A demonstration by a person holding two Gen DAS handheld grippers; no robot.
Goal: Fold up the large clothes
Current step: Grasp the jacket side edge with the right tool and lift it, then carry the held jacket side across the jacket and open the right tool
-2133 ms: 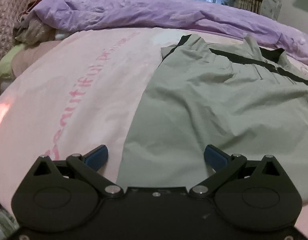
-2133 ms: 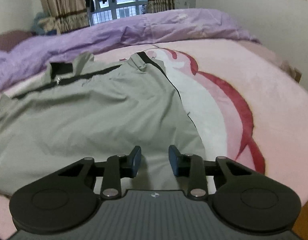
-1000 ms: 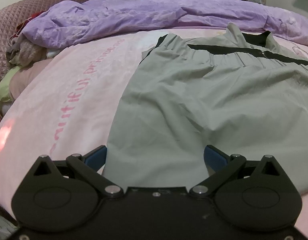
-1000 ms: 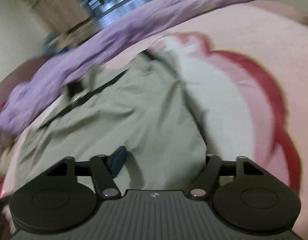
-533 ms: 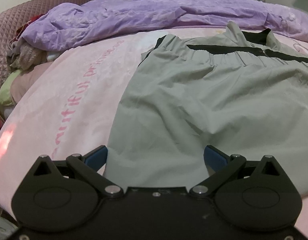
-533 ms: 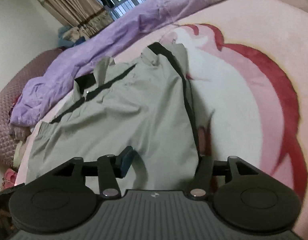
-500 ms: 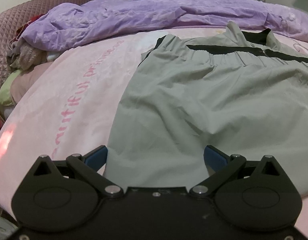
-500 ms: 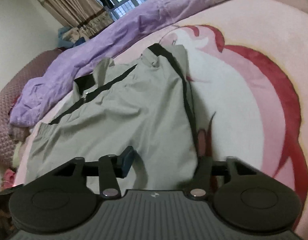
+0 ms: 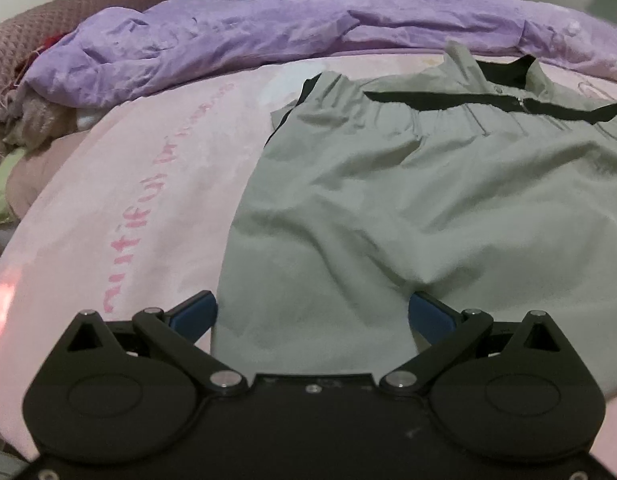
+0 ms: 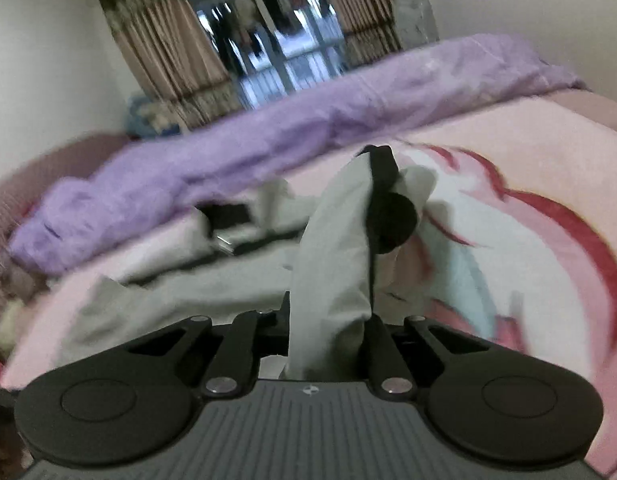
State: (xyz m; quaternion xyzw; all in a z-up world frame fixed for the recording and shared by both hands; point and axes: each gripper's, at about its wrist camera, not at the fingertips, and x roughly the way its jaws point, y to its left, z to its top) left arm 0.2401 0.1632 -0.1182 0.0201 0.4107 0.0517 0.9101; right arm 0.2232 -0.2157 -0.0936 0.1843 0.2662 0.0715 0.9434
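Observation:
A large grey-green garment with black trim (image 9: pixel 408 200) lies spread on the pink bed sheet (image 9: pixel 128 200). My left gripper (image 9: pixel 312 314) is open, its blue pads either side of the garment's near left corner. In the right wrist view my right gripper (image 10: pixel 328 328) is shut on the garment's near right edge (image 10: pixel 332 248) and holds it lifted off the bed, so the cloth hangs as a raised fold in front of the camera.
A crumpled purple duvet (image 9: pixel 308 28) lies along the far side of the bed. A heap of clothes (image 9: pixel 32 120) sits at the left by the mauve headboard. A window with curtains (image 10: pixel 276 56) is behind. The pink sheet has a red and white print (image 10: pixel 548 240) at right.
My right gripper has closed on the garment's right edge and lifted it up off the bed. My left gripper has stayed open at the left corner, barely moving.

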